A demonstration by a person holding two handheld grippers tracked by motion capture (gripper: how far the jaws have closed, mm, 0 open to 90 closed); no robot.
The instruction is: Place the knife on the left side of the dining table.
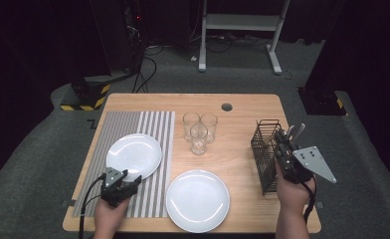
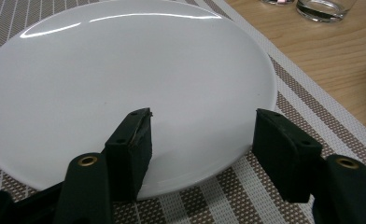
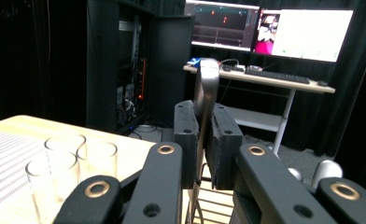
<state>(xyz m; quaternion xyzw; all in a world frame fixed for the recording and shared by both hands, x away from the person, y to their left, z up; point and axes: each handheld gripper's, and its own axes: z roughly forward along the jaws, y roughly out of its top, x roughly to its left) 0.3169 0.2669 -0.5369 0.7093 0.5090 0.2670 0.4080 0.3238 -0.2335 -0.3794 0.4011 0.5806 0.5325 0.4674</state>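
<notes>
Right gripper [image 3: 204, 135] clamped on a metal utensil handle [image 3: 206, 88], poised above the black wire cutlery basket [image 1: 265, 154] at the surface's right edge. Best lifted straight up, clear of neighbouring handles [image 3: 328, 170] and the basket rim. Left gripper [image 2: 202, 149] parked, fingers apart over the near rim of the white plate [image 2: 125, 84] on the striped placemat [image 2: 307, 112]. Three glasses [image 1: 199, 129] mid-surface, second plate [image 1: 198, 200] in front: worth skirting.

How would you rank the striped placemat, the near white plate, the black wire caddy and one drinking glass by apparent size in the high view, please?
1. striped placemat
2. near white plate
3. black wire caddy
4. drinking glass
</notes>
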